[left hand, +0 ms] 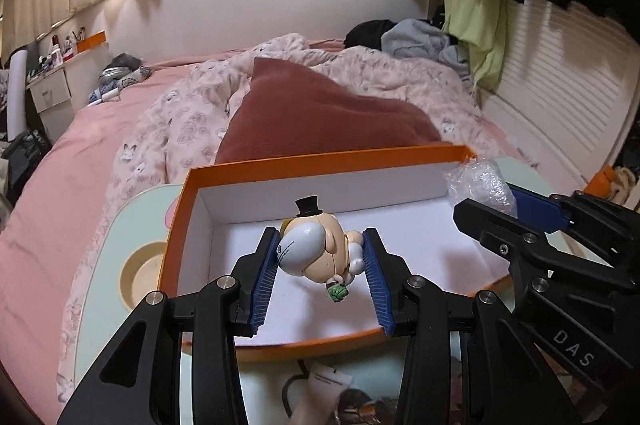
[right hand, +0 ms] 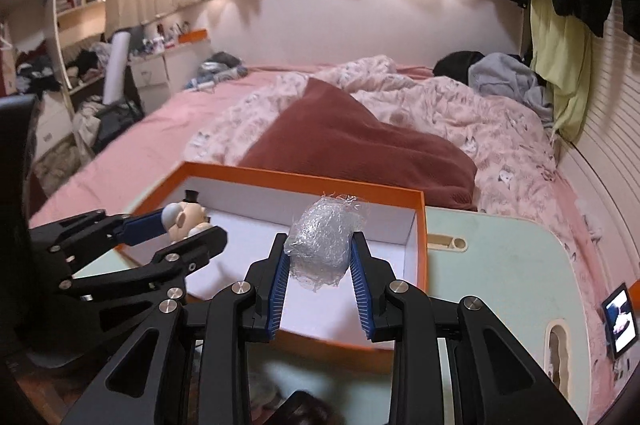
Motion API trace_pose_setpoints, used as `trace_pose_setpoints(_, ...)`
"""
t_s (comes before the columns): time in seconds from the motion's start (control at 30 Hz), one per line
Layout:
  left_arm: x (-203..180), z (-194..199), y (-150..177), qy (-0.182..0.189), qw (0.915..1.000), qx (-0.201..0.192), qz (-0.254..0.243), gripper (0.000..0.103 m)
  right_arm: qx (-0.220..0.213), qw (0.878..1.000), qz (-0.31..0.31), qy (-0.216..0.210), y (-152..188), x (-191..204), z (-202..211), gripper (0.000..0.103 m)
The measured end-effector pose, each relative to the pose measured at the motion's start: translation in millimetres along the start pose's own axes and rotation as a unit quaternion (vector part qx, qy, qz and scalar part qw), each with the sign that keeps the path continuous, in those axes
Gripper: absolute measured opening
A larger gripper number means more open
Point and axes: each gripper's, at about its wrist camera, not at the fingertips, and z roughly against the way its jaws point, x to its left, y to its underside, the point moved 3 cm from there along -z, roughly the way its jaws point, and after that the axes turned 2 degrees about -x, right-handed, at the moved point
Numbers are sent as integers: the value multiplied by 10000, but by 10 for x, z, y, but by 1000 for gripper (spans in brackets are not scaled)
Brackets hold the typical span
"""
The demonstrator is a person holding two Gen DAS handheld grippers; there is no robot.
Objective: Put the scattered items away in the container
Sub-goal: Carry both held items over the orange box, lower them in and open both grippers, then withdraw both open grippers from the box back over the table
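Here, the left gripper [left hand: 320, 263] is pinching a small toy figurine [left hand: 316, 249] between its blue ribbed pads [left hand: 264, 279], holding it in the air above the white floor of an orange-rimmed cardboard box [left hand: 320, 161]. The figurine, round-headed and wearing a tiny black top hat [left hand: 308, 207], is lying tilted on its side in the grip, with a small green piece dangling at its lower end.

The right gripper [right hand: 320, 267] is clamping a crumpled wad of clear plastic wrap [right hand: 324, 245] between its own blue pads, also hanging over the inside of the box, closer to the right-hand wall. In the right wrist view the left gripper is showing at the left edge, reaching over the box's near left corner with the figurine.

The box is sitting open on a pale green tabletop [right hand: 500, 265], which has a round recess on one side and slots along the other edge. Beyond the tabletop a bed [left hand: 80, 145] is lying with a pink sheet, a rumpled patterned duvet [left hand: 180, 117] and a dark red pillow [left hand: 320, 113], and clothes are hanging at the right.
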Motion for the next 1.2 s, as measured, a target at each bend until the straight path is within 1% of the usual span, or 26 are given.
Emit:
trace_pose_setpoints(0.13,27,-29,24,27,10000,64,48,43,84,9999,-77,16,45,-51,-57,28)
trace_pose_setpoints(0.23,60,-31,31,-24,10000,52,61,43,108,9999,-121,27,58,-59,-72,28)
trace_pose_setpoints(0.3,85,-42,23,32,9998,81,162,43,120,9999,-123,23,67,-57,-86,30)
trace_pose_setpoints(0.37,128,-51,15,121,9992,109,376,43,114,9999,-124,16,67,-55,-81,31)
trace_pose_setpoints(0.4,147,-47,14,166,9988,124,452,43,113,9999,-128,1,63,-55,-84,34)
trace_pose_setpoints(0.43,160,-41,7,221,9983,141,521,43,91,9999,-142,-24,60,-51,-74,41)
trace_pose_setpoints(0.47,170,-30,-3,283,9978,162,580,43,26,9998,-180,-34,53,-51,-52,46)
trace_pose_setpoints(0.5,181,-10,-18,352,9972,187,625,43,-60,9997,-235,-29,45,-48,-18,56)
trace_pose_setpoints(0.53,193,22,-39,400,9969,185,656,43,-148,9993,-328,-41,33,-61,17,63)
trace_pose_setpoints(0.63,250,242,-147,469,9960,-66,761,44,-232,9980,-563,-151,-42,-119,135,64)
trace_pose_setpoints(0.7,309,436,-202,490,9950,-259,830,53,-388,9965,-719,-163,-108,-179,273,64)
trace_pose_setpoints(0.73,331,537,-227,481,9945,-337,864,66,-481,9953,-811,-207,-138,-210,365,64)
trace_pose_setpoints(0.77,351,655,-237,432,9941,-406,913,74,-561,9940,-904,-265,-162,-244,469,64)
trace_pose_setpoints(0.8,361,735,-234,416,9936,-449,952,76,-602,9929,-971,-323,-169,-266,557,66)
trace_pose_setpoints(0.83,369,838,-213,442,9928,-492,1001,76,-632,9917,-1049,-397,-157,-290,660,70)
trace_pose_setpoints(0.9,346,987,-118,561,9930,-364,976,76,-623,9903,-1152,-454,-92,-322,801,76)
trace_pose_setpoints(0.97,282,1079,59,602,9944,-160,850,76,-512,9908,-1169,-456,35,-330,920,77)
trace_pose_setpoints(1.03,170,1120,320,515,9966,72,642,76,-312,9924,-1130,-371,214,-306,988,77)
trace_pose_setpoints(1.13,31,1093,706,536,9967,433,421,76,105,9946,-988,-284,566,-206,1029,77)
trace_pose_setpoints(1.2,-50,1070,930,577,9959,561,423,76,537,9960,-706,-119,813,-119,1016,77)
